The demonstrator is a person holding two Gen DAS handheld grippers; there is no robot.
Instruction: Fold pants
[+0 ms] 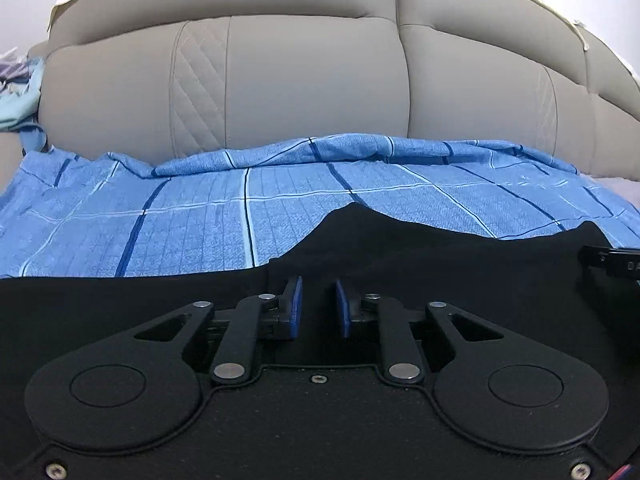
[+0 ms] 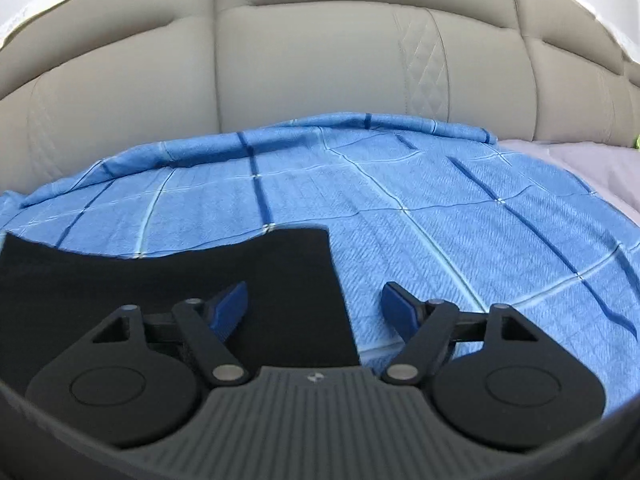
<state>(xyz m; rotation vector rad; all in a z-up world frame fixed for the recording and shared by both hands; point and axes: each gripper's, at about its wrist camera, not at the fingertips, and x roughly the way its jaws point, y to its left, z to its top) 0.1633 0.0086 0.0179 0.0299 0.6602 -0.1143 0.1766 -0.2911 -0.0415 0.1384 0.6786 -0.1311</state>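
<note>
Black pants (image 1: 440,256) lie flat on a blue checked sheet (image 1: 192,220), and their far edge rises in a small hump ahead of my left gripper (image 1: 319,300). That gripper hovers low over the black cloth with its blue pads (image 1: 295,306) close together and a narrow gap between them. Whether cloth sits in that gap is hidden by the dark. In the right wrist view the pants (image 2: 180,272) end in a straight side edge. My right gripper (image 2: 316,300) stands wide open astride that edge, its left finger over the cloth and its right finger over the sheet (image 2: 460,240).
A beige padded headboard (image 1: 312,76) rises right behind the sheet. Loose pale clothes (image 1: 16,92) lie at the far left. Pale lilac bedding (image 2: 580,168) shows past the sheet's right edge. A black device part (image 1: 612,262) pokes in at the right of the left wrist view.
</note>
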